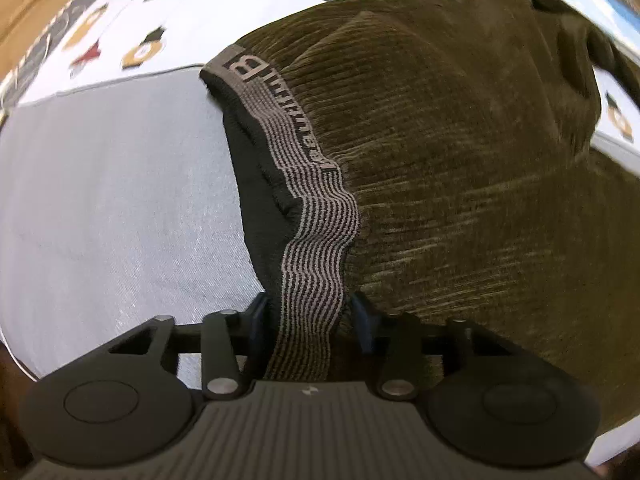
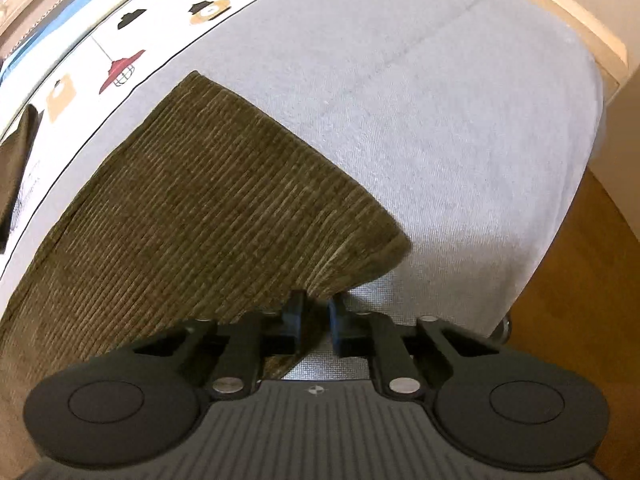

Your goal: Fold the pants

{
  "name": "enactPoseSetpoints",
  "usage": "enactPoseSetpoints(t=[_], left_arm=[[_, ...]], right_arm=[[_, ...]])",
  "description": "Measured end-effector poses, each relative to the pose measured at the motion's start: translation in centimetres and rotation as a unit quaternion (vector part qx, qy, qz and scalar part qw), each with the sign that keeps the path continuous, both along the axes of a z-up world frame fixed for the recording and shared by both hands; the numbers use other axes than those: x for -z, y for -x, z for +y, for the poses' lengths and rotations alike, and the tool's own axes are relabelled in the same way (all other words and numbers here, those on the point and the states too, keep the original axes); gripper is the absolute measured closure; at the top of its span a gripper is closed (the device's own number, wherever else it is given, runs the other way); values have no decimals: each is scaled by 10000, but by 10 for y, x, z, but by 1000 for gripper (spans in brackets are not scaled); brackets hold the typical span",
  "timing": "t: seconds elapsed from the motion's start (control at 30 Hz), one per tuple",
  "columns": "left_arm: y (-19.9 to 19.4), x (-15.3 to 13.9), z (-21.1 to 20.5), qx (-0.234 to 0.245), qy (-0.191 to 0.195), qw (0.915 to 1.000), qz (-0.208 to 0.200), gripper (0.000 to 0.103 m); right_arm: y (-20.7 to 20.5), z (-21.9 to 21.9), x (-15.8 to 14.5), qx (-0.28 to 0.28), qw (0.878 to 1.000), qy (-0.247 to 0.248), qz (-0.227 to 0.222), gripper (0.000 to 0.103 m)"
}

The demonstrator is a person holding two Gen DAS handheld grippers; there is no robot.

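Left gripper (image 1: 308, 312) and right gripper (image 2: 316, 316) are each pinched on the olive-green corduroy pants (image 1: 460, 168).

The striped grey elastic waistband (image 1: 316, 220) is clamped by the left gripper; the pants' leg hem (image 2: 352, 268) is nipped by the right gripper's nearly closed fingers. The pants are spread on the grey bedsheet (image 2: 420, 100), beside its printed white cover (image 2: 132, 40).

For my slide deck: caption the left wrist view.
Left hand-held gripper astride the striped waistband of olive corduroy pants on a grey sheet.
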State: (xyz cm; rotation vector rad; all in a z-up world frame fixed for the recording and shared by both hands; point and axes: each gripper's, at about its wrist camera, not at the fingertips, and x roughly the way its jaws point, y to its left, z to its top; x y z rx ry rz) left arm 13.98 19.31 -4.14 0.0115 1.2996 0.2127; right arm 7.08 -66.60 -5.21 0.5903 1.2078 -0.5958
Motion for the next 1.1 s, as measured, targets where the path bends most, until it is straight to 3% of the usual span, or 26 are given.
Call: enactPoseSetpoints(t=[0.1,0.27,0.37,0.47,0.5,0.63,0.87,1.1], left_arm=[[-2,-1,-8,264,-229,9994,52,59],[0,1,-12,326,-348,9986,213,59],[-1,0,-13,333,-374,9983,295,56],[-2,-5,-15,323,-436,9983,204,46],[-3,-9,-16,324,-519,9980,149,39],[-1,-28,-21,478,-792,9954,-241,35],[-2,-62,-36,450,-1126,9877,-988,32],[-18,-92,-80,500,-913,9804,-1674,30]], right_arm=[[0,10,-4,-231,9987,363,256,96],[0,14,-3,-201,9979,276,547,95],[-14,14,-3,-118,9985,298,452,89],[-7,15,-16,-27,9975,601,367,78],[-8,16,-23,1,9961,828,293,75],[-4,19,-53,174,9921,1212,-255,66],[-28,40,-77,129,9888,795,-1255,66],[-73,95,-89,-768,9792,245,-1861,66]])
